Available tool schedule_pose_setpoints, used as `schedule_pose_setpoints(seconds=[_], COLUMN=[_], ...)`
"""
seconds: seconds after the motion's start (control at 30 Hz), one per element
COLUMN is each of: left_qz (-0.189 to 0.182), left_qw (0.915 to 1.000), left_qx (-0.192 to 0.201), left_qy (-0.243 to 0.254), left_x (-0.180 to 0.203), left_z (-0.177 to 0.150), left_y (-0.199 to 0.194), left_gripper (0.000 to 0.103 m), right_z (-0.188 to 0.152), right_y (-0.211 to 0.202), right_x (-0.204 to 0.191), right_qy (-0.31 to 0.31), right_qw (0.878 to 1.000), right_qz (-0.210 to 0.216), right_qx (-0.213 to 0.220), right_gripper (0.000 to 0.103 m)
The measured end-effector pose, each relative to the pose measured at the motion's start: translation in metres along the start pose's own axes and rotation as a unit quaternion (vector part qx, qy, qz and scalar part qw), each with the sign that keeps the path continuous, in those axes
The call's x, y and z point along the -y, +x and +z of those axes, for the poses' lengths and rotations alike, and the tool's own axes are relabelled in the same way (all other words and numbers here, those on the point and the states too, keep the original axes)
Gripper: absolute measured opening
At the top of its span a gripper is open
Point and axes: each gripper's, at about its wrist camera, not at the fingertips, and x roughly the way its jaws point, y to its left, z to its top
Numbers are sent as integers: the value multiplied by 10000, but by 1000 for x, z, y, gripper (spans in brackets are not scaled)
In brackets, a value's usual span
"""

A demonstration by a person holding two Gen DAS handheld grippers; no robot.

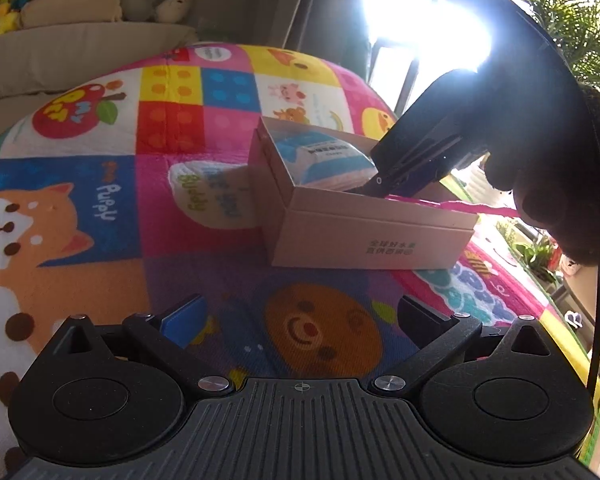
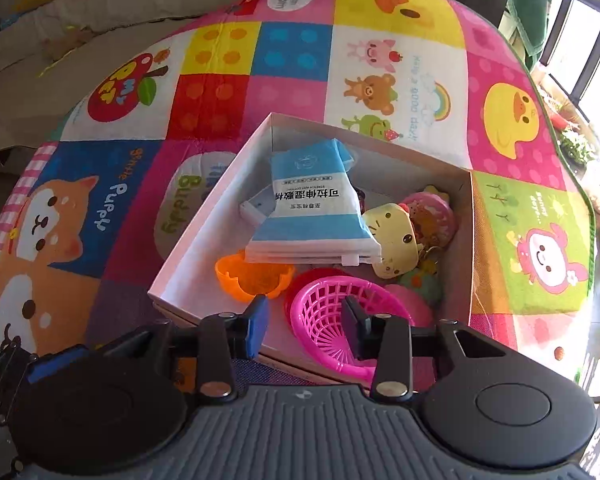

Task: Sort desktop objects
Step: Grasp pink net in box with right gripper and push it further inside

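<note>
A pale cardboard box [image 2: 204, 216] stands on the patchwork cloth and also shows in the left wrist view [image 1: 364, 240]. In it lie a blue and white wipes pack [image 2: 312, 204], an orange cup [image 2: 252, 276], a yellow cartoon toy [image 2: 392, 236] and a pink plastic basket [image 2: 332, 312]. My right gripper [image 2: 306, 326] hovers open over the box's near edge with the basket's rim between its jaws, no pad touching it. In the left wrist view the right gripper [image 1: 380, 184] dips into the box from the right. My left gripper [image 1: 300, 316] is open and empty, low over the cloth before the box.
The colourful cartoon cloth [image 1: 100, 200] covers the table. A beige sofa with plush toys [image 1: 60, 20] lies behind. Bright windows and plants [image 1: 572, 32] are at the right. A small brown object [image 2: 559, 353] lies on the cloth right of the box.
</note>
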Motion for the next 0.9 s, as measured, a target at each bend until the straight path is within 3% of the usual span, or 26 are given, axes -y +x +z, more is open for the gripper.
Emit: schedule_pose_setpoints(seconds=[0.13,0.17,0.23,0.3,0.43,0.6,0.77,0.9], left_qz=[-73,-78,-80,-85,-75,-109,-123,-116], left_qw=[9999,9999,9999,9999,9999,9996,9994,9994], left_qx=[-105,-95,-71,-65,-100,-122,-132,-136], left_qy=[-101,-105,-104,-109,-110,-223,-281,-284], left_x=[-4,-4,-3,-3,-3,-7,-9,-9], left_z=[-1,-1,-1,-1,-1,-1,-1,-1], left_y=[3,2,1,1,3,5,5,5], left_gripper=[103,103,103,103,103,103,103,103], right_z=[-4,-5,-5,4,31,53,60,40], right_y=[10,8,0,-22,-63,-59,-26,-12], right_x=[-1,0,1,4,21,34,62,99], right_qy=[-121,-124,-125,-90,496,1245,1937,2375], right_qw=[9995,9994,9996,9996,9912,9693,9514,9410], right_qz=[-185,-186,-209,-148,611,1487,1757,1632], right_qx=[-242,-267,-160,217,1068,1512,1629,1776], right_gripper=[21,11,9,6,6,6,6,8])
